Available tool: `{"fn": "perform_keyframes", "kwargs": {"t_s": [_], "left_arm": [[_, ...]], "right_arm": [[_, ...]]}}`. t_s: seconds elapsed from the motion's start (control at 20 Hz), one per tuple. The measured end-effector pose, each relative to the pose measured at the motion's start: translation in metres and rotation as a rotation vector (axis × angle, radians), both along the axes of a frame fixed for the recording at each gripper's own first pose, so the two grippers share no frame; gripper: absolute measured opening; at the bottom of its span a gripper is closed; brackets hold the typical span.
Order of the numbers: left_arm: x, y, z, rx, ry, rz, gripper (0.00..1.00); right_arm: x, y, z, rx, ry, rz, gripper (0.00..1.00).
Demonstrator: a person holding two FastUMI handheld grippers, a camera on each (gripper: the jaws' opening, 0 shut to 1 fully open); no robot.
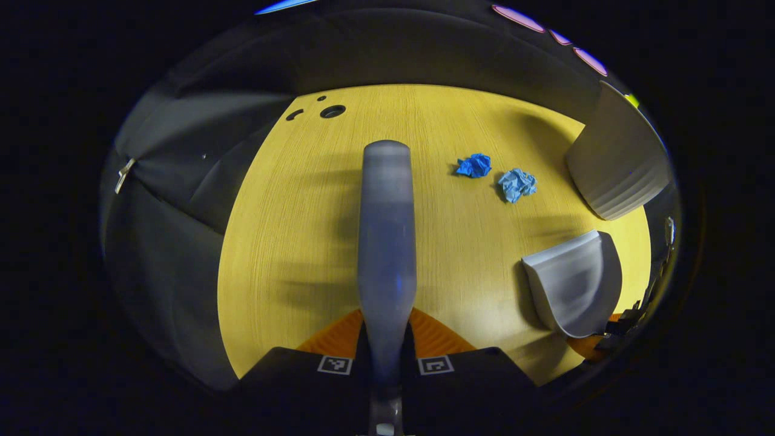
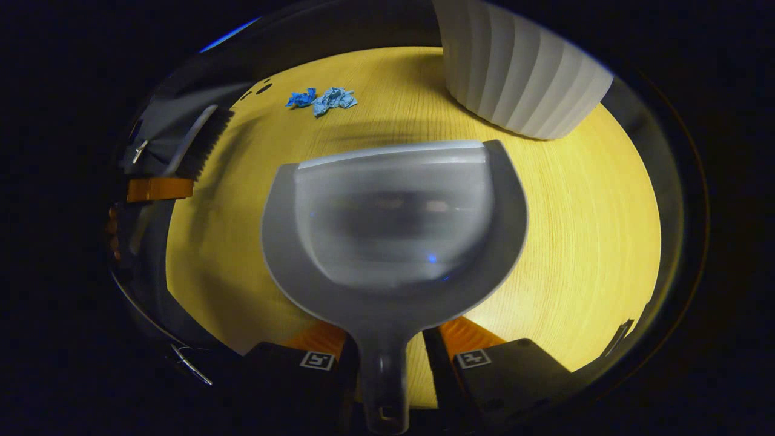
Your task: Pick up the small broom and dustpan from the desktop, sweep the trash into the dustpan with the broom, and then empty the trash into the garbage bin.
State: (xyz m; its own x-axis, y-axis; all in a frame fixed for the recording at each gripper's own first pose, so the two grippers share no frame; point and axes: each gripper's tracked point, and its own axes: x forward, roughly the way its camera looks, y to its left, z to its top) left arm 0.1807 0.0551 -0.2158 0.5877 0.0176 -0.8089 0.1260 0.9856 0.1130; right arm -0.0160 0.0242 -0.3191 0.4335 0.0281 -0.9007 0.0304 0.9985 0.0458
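My left gripper (image 1: 386, 330) is shut on the handle of the small grey broom (image 1: 386, 230), which points forward above the yellow desktop (image 1: 290, 230). Two crumpled blue paper balls (image 1: 474, 165) (image 1: 516, 184) lie ahead to the right of the broom. The grey dustpan (image 2: 393, 230) is held by its handle in my shut right gripper (image 2: 393, 339), its lip facing away over the table. In the right gripper view the blue paper (image 2: 324, 100) lies far ahead on the left, and the broom (image 2: 203, 142) hangs at the left edge. The dustpan (image 1: 575, 284) also appears at the right.
A white ribbed garbage bin (image 2: 521, 72) stands on the table ahead of the dustpan, to the right; it is also at far right in the left gripper view (image 1: 617, 163). Cable holes (image 1: 332, 111) mark the far table corner. Black cloth walls surround the desk.
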Motion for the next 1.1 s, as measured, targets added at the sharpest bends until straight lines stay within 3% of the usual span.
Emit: {"fn": "perform_keyframes", "kwargs": {"t_s": [0.1, 0.15, 0.4, 0.85, 1.05, 1.1], "left_arm": [[0.01, -0.002, 0.0, 0.007, 0.001, -0.006, 0.25], [0.015, -0.006, -0.001, 0.002, 0.004, -0.015, 0.29], [0.056, -0.009, -0.004, 0.073, -0.01, -0.094, 0.25], [0.137, -0.018, -0.01, 0.333, 0.034, -0.376, 0.25], [0.152, -0.054, -0.01, 0.38, 0.015, -0.547, 0.25], [0.153, -0.063, -0.009, 0.391, 0.015, -0.591, 0.29]], "right_arm": [[-0.001, 0.003, -0.002, 0.025, 0.014, 0.022, 0.48], [-0.002, 0.004, -0.003, 0.032, 0.025, 0.031, 0.39], [-0.009, 0.002, 0.0, 0.097, 0.051, 0.091, 0.34], [-0.018, -0.026, 0.003, 0.029, 0.066, 0.197, 0.33], [-0.016, -0.03, 0.001, 0.019, 0.066, 0.23, 0.33], [-0.017, -0.031, 0.001, 0.019, 0.069, 0.236, 0.33]]}}
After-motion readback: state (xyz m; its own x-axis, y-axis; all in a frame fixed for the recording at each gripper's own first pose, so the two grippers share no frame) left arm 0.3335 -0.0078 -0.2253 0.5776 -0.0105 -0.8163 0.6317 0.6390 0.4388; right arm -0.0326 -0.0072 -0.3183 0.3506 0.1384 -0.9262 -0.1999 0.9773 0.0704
